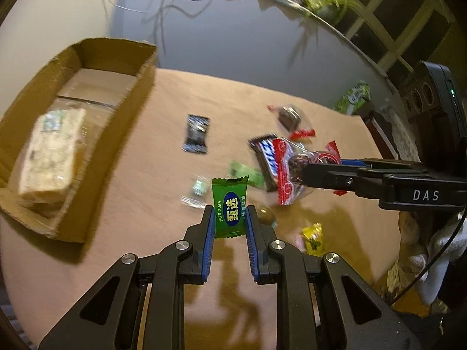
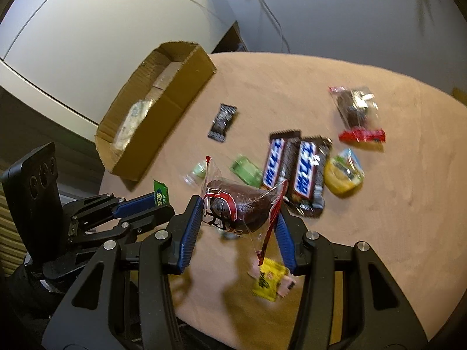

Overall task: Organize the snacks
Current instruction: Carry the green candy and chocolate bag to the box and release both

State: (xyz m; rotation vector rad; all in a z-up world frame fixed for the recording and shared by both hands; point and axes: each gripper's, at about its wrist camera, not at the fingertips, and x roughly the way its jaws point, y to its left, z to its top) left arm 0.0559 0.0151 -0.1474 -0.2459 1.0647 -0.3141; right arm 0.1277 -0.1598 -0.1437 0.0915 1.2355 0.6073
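A green wrapped candy [image 1: 229,207] stands upright, clenched in the jaws of the left gripper [image 1: 229,218] at lower centre of the left wrist view, clear of the bench [image 1: 163,145]. In the right wrist view, the right gripper [image 2: 238,213] has its jaws grasping a clear-wrapped brown cake [image 2: 236,207] at centre frame, also lifted. Both pieces look mid-carry, judged bound for the cardboard box [image 1: 140,87] at upper left, where a pale packet [image 1: 49,157] already lies. Next, each load likely needs swinging over the box wall before release. Two chocolate bars [image 2: 294,172], a black sweet [image 2: 222,122] and a yellow packet [image 2: 268,280] remain scattered on the bench.
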